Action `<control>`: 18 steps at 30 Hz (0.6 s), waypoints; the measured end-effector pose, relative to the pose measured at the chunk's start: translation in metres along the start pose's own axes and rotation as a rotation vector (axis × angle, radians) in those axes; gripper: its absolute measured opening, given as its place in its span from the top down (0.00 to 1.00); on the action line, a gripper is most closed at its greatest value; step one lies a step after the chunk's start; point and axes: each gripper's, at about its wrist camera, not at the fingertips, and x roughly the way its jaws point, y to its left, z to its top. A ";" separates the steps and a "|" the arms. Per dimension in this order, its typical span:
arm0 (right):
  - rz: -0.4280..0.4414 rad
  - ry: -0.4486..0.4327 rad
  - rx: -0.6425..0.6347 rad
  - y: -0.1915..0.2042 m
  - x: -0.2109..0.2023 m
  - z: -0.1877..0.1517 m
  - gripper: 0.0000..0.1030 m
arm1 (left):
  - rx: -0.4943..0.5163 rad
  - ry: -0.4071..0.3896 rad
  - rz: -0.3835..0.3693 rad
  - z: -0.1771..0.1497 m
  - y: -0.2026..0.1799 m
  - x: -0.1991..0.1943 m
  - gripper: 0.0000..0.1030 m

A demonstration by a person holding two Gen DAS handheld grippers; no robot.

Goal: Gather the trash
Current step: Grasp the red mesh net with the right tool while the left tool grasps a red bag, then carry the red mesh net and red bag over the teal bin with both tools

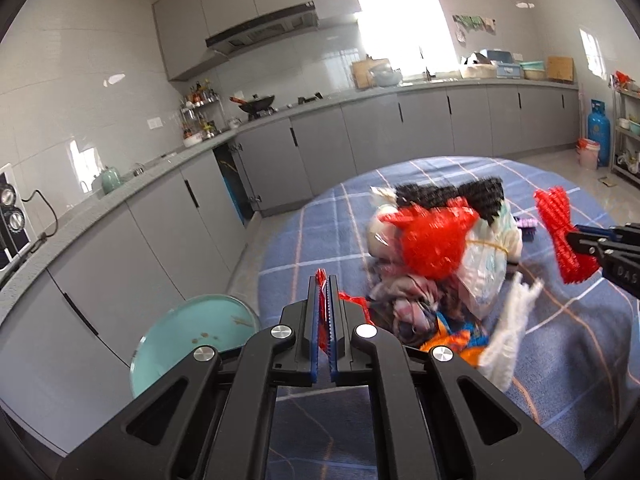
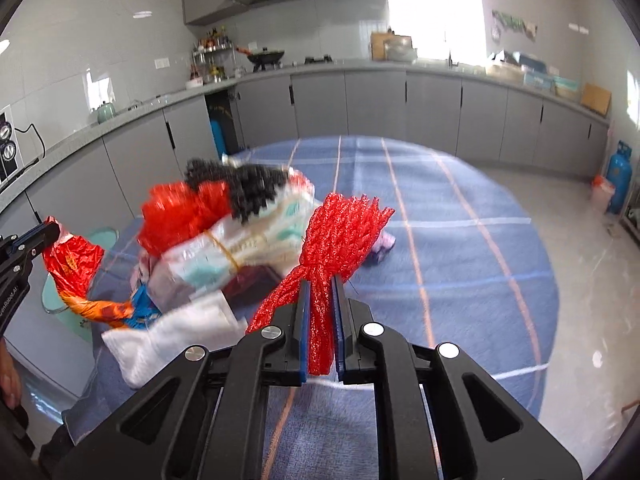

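A blurred heap of trash (image 1: 436, 256) lies on the round table with the blue checked cloth (image 1: 560, 360): red and black foam nets, plastic bags, white foam. It also shows in the right wrist view (image 2: 224, 248). My left gripper (image 1: 325, 284) is shut on a red and orange plastic wrapper (image 2: 76, 264) at the heap's left side. My right gripper (image 2: 320, 280) is shut on a red foam net (image 2: 340, 232), held right of the heap and above the cloth (image 2: 460, 280). That net (image 1: 560, 228) and gripper (image 1: 580, 240) show at the right of the left wrist view.
A light green bin (image 1: 192, 336) stands on the floor below the table's left edge. Grey kitchen cabinets (image 1: 360, 136) and a counter run along the far walls. A blue gas cylinder (image 1: 598, 132) and a pink bucket (image 1: 587, 153) stand at the far right.
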 end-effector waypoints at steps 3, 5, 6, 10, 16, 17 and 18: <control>0.000 -0.022 -0.013 0.002 -0.006 0.003 0.90 | -0.003 -0.026 0.021 0.007 0.006 -0.009 0.96; 0.003 -0.032 -0.026 0.005 -0.008 0.008 0.90 | -0.009 -0.038 0.029 0.012 0.012 -0.013 0.97; 0.004 -0.034 -0.030 0.005 -0.009 0.009 0.90 | -0.011 -0.040 0.032 0.012 0.014 -0.014 0.97; 0.007 -0.050 -0.056 0.010 -0.012 0.011 0.90 | -0.016 -0.051 0.053 0.015 0.023 -0.015 0.97; 0.020 -0.056 -0.071 0.016 -0.013 0.013 0.90 | -0.027 -0.039 0.072 0.013 0.031 -0.011 0.97; 0.022 -0.062 -0.075 0.018 -0.014 0.014 0.90 | -0.029 -0.041 0.078 0.014 0.033 -0.012 0.97; 0.029 -0.070 -0.083 0.020 -0.016 0.016 0.90 | -0.035 -0.044 0.081 0.015 0.036 -0.012 0.97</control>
